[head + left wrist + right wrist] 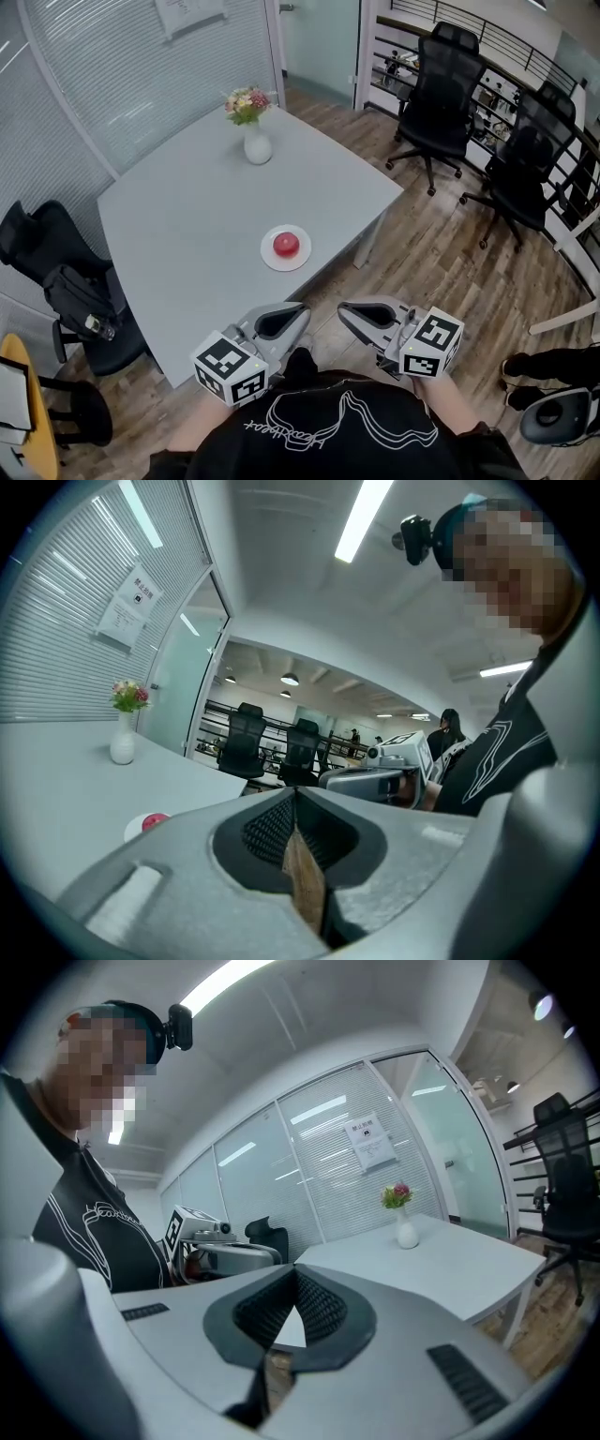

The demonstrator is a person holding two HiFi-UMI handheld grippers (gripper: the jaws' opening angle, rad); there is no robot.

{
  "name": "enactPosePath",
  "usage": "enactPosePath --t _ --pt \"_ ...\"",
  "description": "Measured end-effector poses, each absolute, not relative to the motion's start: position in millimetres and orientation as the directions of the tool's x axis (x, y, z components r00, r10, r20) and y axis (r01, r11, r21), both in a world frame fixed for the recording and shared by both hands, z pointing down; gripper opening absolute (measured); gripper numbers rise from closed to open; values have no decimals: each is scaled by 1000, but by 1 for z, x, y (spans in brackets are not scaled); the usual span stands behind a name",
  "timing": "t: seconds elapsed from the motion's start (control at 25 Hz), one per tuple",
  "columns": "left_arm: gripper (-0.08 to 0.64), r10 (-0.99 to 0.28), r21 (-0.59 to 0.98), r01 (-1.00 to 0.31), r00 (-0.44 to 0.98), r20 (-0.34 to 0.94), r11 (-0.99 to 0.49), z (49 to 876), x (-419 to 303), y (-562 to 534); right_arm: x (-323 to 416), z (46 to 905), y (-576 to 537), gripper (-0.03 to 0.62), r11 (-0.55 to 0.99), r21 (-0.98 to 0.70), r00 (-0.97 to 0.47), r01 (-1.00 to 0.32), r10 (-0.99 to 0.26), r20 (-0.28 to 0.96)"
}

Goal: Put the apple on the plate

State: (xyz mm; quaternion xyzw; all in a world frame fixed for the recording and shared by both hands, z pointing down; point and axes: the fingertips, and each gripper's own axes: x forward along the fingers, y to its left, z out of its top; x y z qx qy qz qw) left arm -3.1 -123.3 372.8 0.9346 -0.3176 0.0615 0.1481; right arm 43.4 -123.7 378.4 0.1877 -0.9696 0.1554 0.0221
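A red apple (286, 245) sits in the middle of a small white plate (267, 257) near the front edge of the grey table (187, 234). The left gripper view catches the apple (155, 822) low at the left. My left gripper (305, 315) and right gripper (341, 310) hover side by side off the table's edge, close to the person's chest and short of the plate. Both are shut with nothing between the jaws, as the left gripper view (295, 795) and right gripper view (296, 1271) show. They point toward each other.
A white vase with flowers (256, 141) stands at the table's far side. Black office chairs (436, 89) are at the right on the wood floor, and another chair with a bag (70, 291) stands at the table's left. Glass walls with blinds lie behind.
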Motion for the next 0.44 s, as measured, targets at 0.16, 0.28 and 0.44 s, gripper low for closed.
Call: enactPosePath --t 0.16,0.28,0.44 --pt "20 -566 220 -597 802 191 -771 370 3 -116 45 378 -119 8 883 -296 -931 -365 -354 94" --pt "20 -559 227 -590 807 190 -775 373 7 -115 47 381 -117 8 882 -301 -931 -364 -351 98" --pt "20 -557 247 -588 809 187 -770 376 9 -118 49 384 -119 8 880 -305 -932 -363 -350 98"
